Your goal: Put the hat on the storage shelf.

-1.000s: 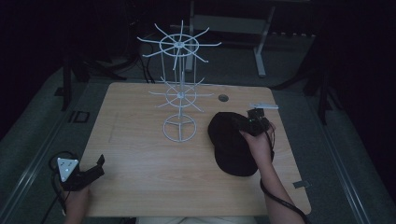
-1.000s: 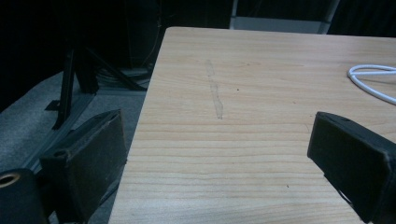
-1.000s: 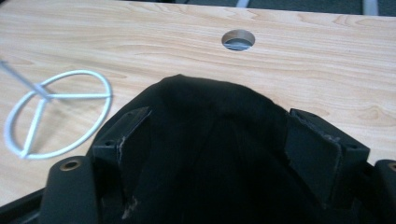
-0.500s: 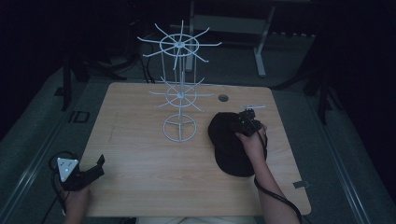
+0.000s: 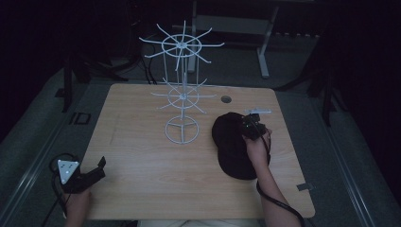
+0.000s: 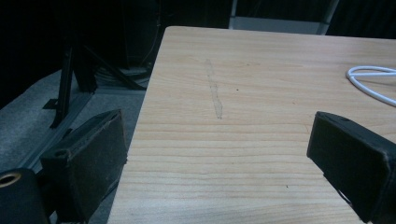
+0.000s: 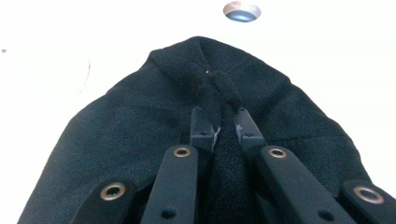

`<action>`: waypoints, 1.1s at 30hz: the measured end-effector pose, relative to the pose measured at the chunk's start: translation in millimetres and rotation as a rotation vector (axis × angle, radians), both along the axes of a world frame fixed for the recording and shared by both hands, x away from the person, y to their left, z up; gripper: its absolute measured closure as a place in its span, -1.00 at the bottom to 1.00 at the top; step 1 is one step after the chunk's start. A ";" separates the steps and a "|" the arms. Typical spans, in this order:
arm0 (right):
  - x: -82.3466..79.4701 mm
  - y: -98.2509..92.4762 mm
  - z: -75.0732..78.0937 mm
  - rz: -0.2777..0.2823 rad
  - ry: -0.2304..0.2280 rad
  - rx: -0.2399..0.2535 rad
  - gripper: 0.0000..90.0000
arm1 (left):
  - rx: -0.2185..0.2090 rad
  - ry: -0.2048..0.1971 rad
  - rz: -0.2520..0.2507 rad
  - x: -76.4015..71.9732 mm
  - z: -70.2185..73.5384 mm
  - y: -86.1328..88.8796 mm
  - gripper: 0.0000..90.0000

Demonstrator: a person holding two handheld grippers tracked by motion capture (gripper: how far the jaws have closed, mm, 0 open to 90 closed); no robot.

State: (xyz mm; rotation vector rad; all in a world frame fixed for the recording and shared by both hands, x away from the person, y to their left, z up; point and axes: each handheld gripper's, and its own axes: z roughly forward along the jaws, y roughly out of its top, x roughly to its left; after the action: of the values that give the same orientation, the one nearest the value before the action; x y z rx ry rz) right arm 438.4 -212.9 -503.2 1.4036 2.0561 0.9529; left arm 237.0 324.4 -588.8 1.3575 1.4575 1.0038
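Left claw at near-left table corner, jaws spread wide, nothing between. Right claw pinched onto a fold of black cap, cap lying on right side of table. White wire rack upright farther back, just left of cap.

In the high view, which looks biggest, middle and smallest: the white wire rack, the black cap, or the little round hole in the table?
1. White wire rack, though standing tall brings its top nearer the camera.
2. Black cap.
3. Round hole.
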 end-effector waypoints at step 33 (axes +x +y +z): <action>-97.8 -50.0 88.4 0.060 -0.325 0.155 0.84 | 0.009 -0.003 0.001 -0.4 0.0 -0.6 -0.88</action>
State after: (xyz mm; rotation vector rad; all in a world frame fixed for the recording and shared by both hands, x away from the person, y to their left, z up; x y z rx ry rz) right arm 340.6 -262.9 -414.9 1.1740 1.8225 1.2958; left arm 236.6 323.7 -588.9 1.3606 1.4531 1.0139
